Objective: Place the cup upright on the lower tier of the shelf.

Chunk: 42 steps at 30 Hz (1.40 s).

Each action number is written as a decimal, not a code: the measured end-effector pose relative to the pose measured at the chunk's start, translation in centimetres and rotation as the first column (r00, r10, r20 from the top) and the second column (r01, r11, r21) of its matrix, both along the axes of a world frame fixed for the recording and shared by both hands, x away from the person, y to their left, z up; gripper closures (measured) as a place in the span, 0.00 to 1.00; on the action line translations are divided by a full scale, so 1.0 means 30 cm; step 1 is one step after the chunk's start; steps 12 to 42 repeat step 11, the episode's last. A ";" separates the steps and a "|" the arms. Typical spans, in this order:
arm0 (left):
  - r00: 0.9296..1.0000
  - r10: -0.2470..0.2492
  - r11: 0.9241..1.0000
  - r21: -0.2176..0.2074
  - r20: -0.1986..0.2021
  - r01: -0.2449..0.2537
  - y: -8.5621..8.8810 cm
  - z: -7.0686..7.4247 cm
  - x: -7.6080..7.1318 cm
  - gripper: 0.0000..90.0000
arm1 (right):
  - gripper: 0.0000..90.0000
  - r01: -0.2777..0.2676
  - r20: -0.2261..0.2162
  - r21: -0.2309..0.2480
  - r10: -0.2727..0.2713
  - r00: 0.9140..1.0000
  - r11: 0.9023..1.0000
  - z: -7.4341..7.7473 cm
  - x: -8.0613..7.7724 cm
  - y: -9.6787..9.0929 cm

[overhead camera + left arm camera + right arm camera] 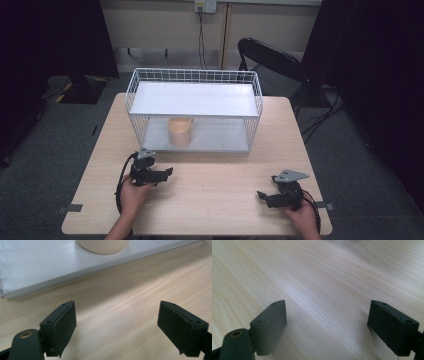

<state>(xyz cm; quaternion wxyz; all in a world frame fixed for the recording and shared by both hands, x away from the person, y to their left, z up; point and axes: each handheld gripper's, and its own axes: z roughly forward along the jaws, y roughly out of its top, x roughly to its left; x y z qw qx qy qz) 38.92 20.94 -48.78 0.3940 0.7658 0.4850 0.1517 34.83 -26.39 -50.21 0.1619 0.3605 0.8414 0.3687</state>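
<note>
From above, a tan cup (180, 132) stood on the lower shelf of the white wire rack (194, 75), seemingly empty, while both grippers rested on the wooden table (215, 200). The left gripper (116, 320) faced the cup's base (102, 246) with jaws wide and empty. The right gripper (327, 320) was likewise wide open over bare wood.

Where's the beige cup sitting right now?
In the high view the beige cup stands on the lower shelf of the white wire rack, left of centre, just beyond the open left gripper.
</note>
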 end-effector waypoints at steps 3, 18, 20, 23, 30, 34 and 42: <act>1.000 -0.022 0.997 0.077 -0.009 0.022 0.004 -0.018 -0.016 0.17 | 0.16 -0.001 -0.001 0.000 0.001 1.000 1.000 0.000 0.000 0.000; 0.997 -0.079 0.986 0.152 0.017 0.075 -0.006 -0.042 -0.038 0.17 | 0.16 0.000 0.001 0.000 0.000 1.000 1.000 0.000 0.000 0.000; 0.997 -0.079 0.986 0.152 0.017 0.075 -0.006 -0.042 -0.038 0.17 | 0.16 0.000 0.001 0.000 0.000 1.000 1.000 0.000 0.000 0.000; 0.997 -0.079 0.986 0.152 0.017 0.075 -0.006 -0.042 -0.038 0.17 | 0.16 0.000 0.001 0.000 0.000 1.000 1.000 0.000 0.000 0.000; 0.997 -0.079 0.986 0.152 0.017 0.075 -0.006 -0.042 -0.038 0.17 | 0.16 0.000 0.001 0.000 0.000 1.000 1.000 0.000 0.000 0.000; 0.997 -0.079 0.986 0.152 0.017 0.075 -0.006 -0.042 -0.038 0.17 | 0.16 0.000 0.001 0.000 0.000 1.000 1.000 0.000 0.000 0.000; 0.997 -0.079 0.986 0.152 0.017 0.075 -0.006 -0.042 -0.038 0.17 | 0.16 0.000 0.001 0.000 0.000 1.000 1.000 0.000 0.000 0.000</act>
